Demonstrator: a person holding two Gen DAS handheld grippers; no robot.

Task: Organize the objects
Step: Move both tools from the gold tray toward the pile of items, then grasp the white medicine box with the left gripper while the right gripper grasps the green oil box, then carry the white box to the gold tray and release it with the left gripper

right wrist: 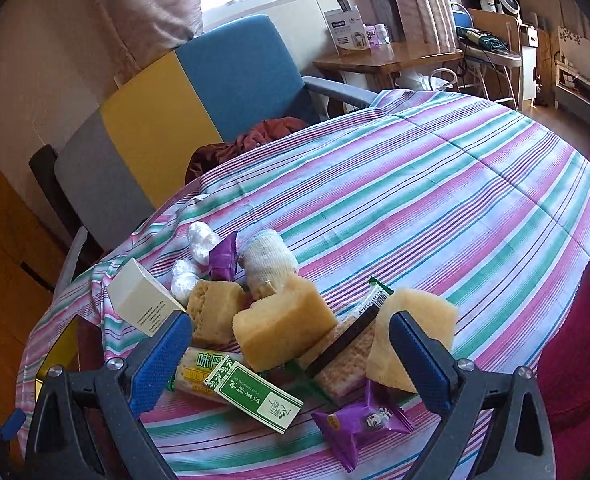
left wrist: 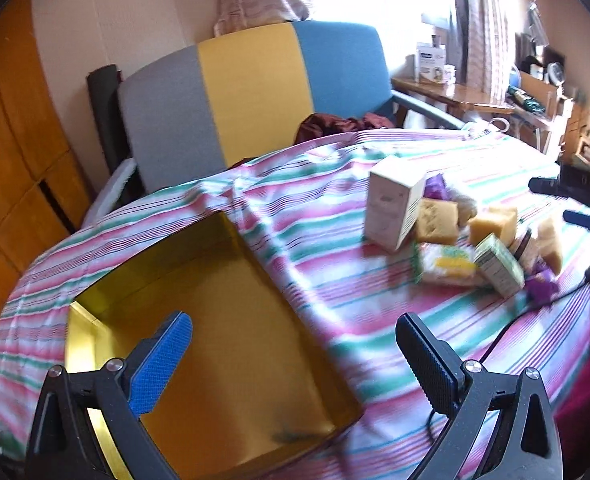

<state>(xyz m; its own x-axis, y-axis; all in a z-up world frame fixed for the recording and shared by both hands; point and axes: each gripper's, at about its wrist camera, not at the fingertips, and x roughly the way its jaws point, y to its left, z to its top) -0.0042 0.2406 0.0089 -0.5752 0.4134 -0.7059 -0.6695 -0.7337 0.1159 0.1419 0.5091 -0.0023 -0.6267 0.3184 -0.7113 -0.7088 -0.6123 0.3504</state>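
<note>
The right tongs, open and empty, hang right over the pile with a sponge dead ahead, while the open left tongs hover above the empty box.

Left gripper: jaws spread wide, nothing between them, fingers pointing toward 12 o'clock with a slight downward tilt. Right gripper: jaws likewise spread wide and holding nothing, fingers aimed toward 12 o'clock, angled downward.
</note>
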